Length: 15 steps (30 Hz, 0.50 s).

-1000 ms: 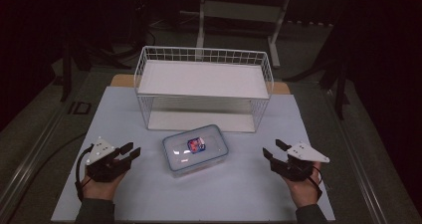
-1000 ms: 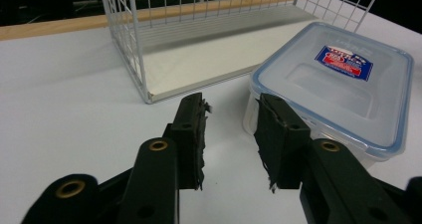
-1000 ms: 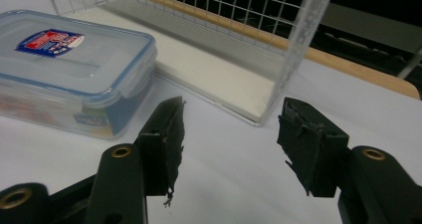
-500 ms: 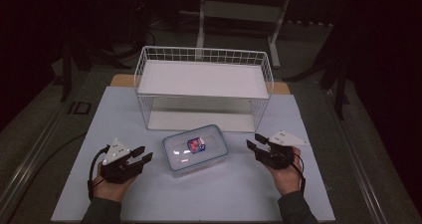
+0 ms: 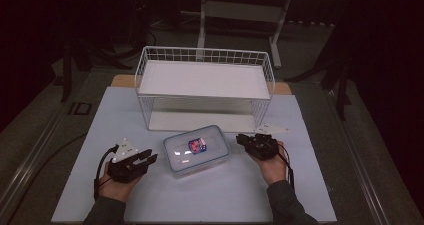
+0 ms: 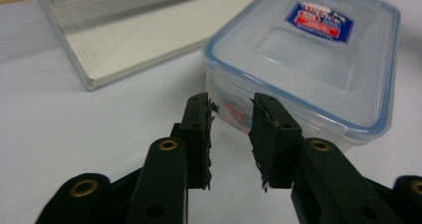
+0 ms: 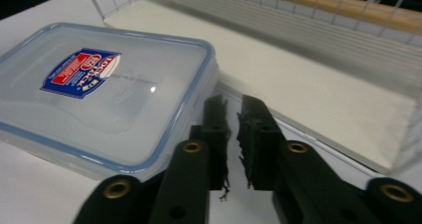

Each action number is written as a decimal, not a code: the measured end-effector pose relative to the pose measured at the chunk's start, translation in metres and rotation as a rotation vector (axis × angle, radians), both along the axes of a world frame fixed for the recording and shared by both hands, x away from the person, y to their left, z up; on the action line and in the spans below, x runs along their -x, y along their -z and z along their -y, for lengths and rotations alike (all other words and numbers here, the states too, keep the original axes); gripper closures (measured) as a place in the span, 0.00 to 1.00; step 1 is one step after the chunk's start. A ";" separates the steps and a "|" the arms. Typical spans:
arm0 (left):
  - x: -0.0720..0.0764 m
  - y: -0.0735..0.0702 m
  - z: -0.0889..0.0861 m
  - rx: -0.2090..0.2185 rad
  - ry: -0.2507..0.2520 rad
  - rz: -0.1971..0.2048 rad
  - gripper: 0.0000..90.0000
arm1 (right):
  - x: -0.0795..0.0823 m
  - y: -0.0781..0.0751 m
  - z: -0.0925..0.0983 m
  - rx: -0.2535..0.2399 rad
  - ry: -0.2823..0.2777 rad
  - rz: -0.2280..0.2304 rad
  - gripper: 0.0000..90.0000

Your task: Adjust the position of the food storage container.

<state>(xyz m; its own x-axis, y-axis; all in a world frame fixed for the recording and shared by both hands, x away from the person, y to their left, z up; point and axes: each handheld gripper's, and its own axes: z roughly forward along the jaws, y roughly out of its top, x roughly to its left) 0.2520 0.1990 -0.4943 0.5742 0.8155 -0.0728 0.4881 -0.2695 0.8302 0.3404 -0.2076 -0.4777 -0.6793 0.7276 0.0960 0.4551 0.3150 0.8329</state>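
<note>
— Approach, was that the step in hand?

— It looked so. The clear lidded box [image 5: 197,149] lay flat on the white table [image 5: 75,150], just in front of the wire shelf rack [image 5: 205,80], and a gripper stood at each of its short ends. Neither touched it.

— How did the tongs stand?

— The left gripper [image 6: 233,109] had its jaws spread a little, with nothing between them, aimed at the near corner of the box. The right gripper [image 7: 234,112] had its jaws nearly together, only a narrow slit showing, also empty, just beside the blue-rimmed lid [image 7: 99,89].

— From above?

— The left gripper [image 5: 145,159] sat near the box's left end, the right gripper [image 5: 246,140] near its right end, both low over the table.

— And the next move?

— My judgement: the box was too wide for one pair of jaws across its body, so each gripper would need to open further and take the lid's rim or an end flap. The right one especially had to widen first. Whether the lid was latched, I could not tell.
</note>
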 end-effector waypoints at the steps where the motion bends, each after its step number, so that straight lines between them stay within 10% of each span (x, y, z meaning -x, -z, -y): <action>1: 0.000 0.000 0.000 0.000 0.000 0.000 0.78 | -0.001 0.001 -0.002 0.003 -0.003 -0.005 0.94; 15: -0.007 0.011 0.018 -0.055 0.047 -0.063 0.91 | -0.023 0.020 -0.032 0.073 -0.059 -0.081 1.00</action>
<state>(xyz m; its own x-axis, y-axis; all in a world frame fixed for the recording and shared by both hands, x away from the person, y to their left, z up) 0.2595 0.1808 -0.5049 0.6074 0.7916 -0.0665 0.5250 -0.3372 0.7815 0.3638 -0.1761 -0.4982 -0.7132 0.6937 0.1006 0.4990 0.4017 0.7678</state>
